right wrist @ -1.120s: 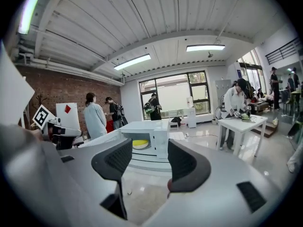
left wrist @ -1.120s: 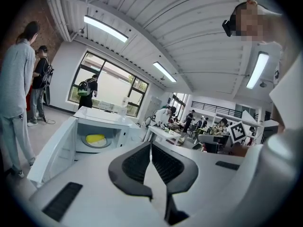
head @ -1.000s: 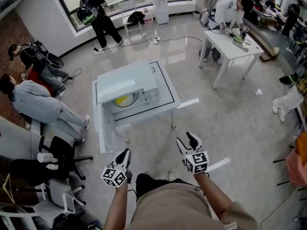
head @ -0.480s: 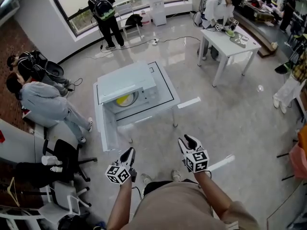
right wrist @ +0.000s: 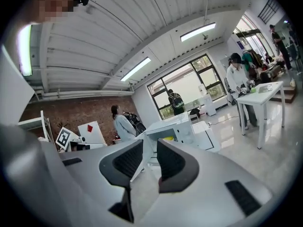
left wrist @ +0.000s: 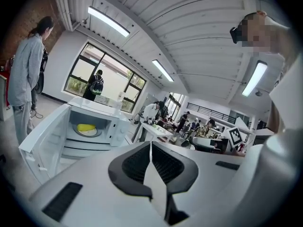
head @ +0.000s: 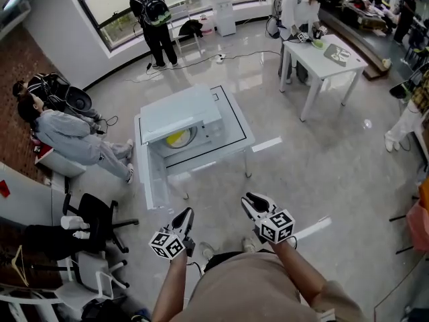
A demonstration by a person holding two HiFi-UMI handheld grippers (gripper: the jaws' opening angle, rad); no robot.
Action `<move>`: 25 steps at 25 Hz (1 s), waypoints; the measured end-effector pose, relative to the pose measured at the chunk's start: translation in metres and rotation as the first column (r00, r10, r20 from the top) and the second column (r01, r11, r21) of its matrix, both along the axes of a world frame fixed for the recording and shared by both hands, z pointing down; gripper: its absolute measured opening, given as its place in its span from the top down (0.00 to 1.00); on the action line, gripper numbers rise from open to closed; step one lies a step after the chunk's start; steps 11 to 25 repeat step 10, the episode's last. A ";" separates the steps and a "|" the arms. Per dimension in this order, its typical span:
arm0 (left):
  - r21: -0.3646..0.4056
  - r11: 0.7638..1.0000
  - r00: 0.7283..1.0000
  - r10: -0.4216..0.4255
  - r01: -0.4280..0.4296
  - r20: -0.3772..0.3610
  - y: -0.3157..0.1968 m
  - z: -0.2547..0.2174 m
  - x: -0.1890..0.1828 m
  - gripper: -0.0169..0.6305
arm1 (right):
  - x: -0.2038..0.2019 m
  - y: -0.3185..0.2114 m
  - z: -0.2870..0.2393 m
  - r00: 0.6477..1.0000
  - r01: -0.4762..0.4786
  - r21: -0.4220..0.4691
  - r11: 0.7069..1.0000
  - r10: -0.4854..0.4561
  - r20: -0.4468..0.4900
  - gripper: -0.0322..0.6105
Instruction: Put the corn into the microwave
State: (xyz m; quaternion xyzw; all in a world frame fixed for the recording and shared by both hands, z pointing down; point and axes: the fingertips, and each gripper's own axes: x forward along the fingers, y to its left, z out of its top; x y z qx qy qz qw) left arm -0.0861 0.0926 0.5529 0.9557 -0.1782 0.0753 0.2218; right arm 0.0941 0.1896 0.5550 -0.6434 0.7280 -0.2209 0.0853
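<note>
The corn point(head: 175, 138) lies inside the microwave point(head: 179, 113), a yellow shape on the plate point(left wrist: 91, 133) in the open cavity. The microwave stands on a low white counter point(head: 234, 123) in the middle of the floor point(head: 322, 159), at about 12 o'clock in the head view. Its door point(head: 149, 173) is swung wide open and hangs out toward 7 o'clock of the oven.

Both grippers are held low in front of the person, well apart from the counter, at about 6 o'clock of it. The left gripper point(head: 184, 217) points up toward the open door at 11 o'clock. In its own view its fingers are pressed together with only a thin seam between the dark pads, and nothing is held. The right gripper point(head: 249, 200) sits at 3 o'clock of the left one and leans toward 10 o'clock. Its fingers have just been closing. A narrow gap shows between the pads, and only the far-off microwave is seen through it.

A second counter point(head: 328, 52) stands at 2 o'clock with a person point(head: 295, 9) bent over it. Another person point(head: 153, 19) stands by the window at 12 o'clock. A seated person point(head: 74, 136) is at 9 o'clock, and a black chair point(head: 94, 217) is at 8 o'clock.
</note>
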 end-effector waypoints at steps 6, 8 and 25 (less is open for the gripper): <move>-0.009 1.000 1.000 -0.013 0.012 -0.008 0.007 0.003 0.004 0.97 | -0.003 -0.004 -0.009 0.998 0.055 0.036 0.998 -0.056 0.036 0.80; -0.012 1.000 1.000 -0.009 0.008 -0.011 0.008 0.004 0.008 0.97 | 0.000 -0.005 -0.019 0.989 0.075 0.101 0.992 -0.087 0.119 0.80; -0.013 1.000 1.000 -0.002 0.002 -0.015 0.010 0.005 0.012 0.97 | 0.004 -0.004 -0.032 0.962 0.082 0.193 0.978 -0.128 0.242 0.80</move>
